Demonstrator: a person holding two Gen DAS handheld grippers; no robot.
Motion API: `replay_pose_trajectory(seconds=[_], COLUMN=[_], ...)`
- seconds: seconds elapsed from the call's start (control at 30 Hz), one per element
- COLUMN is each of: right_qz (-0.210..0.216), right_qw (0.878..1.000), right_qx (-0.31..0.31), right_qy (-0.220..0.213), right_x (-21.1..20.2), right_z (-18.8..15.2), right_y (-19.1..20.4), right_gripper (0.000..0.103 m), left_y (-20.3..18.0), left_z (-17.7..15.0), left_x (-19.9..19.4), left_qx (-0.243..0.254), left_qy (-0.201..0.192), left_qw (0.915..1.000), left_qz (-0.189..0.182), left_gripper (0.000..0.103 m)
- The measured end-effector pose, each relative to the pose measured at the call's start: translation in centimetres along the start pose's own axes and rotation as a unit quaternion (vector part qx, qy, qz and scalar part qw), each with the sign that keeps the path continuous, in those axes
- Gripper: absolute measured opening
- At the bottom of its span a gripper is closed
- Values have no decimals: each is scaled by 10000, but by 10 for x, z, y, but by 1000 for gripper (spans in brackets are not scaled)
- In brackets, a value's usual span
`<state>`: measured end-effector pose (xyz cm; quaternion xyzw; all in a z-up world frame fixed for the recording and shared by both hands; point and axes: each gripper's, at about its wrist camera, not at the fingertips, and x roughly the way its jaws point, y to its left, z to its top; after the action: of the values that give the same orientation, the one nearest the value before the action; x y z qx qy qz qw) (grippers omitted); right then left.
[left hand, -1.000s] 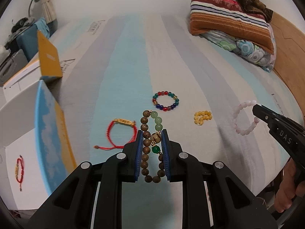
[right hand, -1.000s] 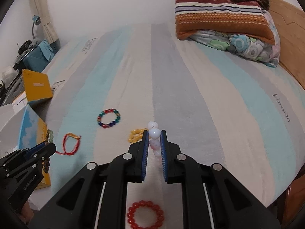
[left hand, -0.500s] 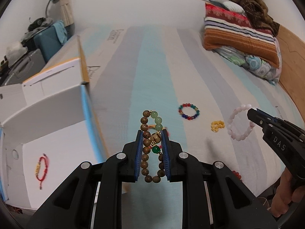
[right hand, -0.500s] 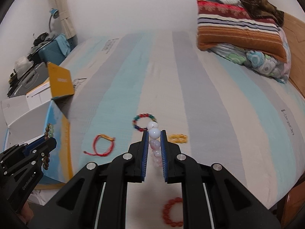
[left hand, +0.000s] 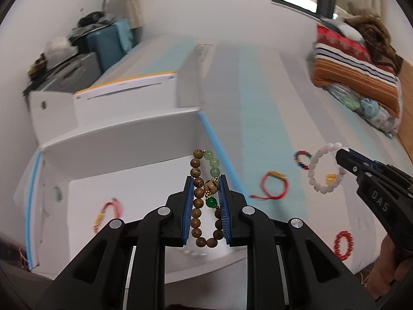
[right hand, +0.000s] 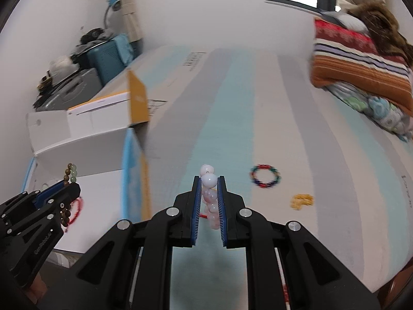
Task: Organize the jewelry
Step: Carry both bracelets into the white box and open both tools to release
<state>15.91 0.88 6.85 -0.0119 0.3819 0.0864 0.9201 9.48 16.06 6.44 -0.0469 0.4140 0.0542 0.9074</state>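
Note:
My left gripper (left hand: 205,180) is shut on a wooden and green bead bracelet (left hand: 198,196) and holds it above the open white box (left hand: 134,191). A red cord bracelet (left hand: 107,213) lies in the box. My right gripper (right hand: 209,180) is shut on a pale pink bead bracelet (right hand: 209,196), held over the bed; it also shows in the left wrist view (left hand: 324,171). On the bed lie a red cord bracelet (left hand: 273,186), a multicoloured bead bracelet (right hand: 265,175), a yellow bead bracelet (right hand: 302,201) and a red bead bracelet (left hand: 343,241).
The striped bed sheet (right hand: 232,118) runs far ahead. Folded blankets and a pillow (right hand: 361,72) lie at the far right. The box's raised flaps (right hand: 136,103) stand at the bed's left edge. A blue case and clutter (left hand: 103,44) sit beyond.
Both grippers have swung left and risen with their bracelets. The left one has gone from above the bed to above the white box.

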Motion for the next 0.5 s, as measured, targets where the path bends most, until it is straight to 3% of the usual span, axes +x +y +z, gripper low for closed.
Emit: replay_pose_trajectory(seconds=[0.5], right_qz=[592], right_qw=[9954], right_qx=[-738], right_qy=[174], right_x=[19], right_z=[-6], right_y=[133], right_gripper=[12], left_y=[135], left_z=[-27], left_x=[-8], left_qx=[-822], left_qy=[254], left_qw=[9937], left_qz=[718], left_gripper=[19])
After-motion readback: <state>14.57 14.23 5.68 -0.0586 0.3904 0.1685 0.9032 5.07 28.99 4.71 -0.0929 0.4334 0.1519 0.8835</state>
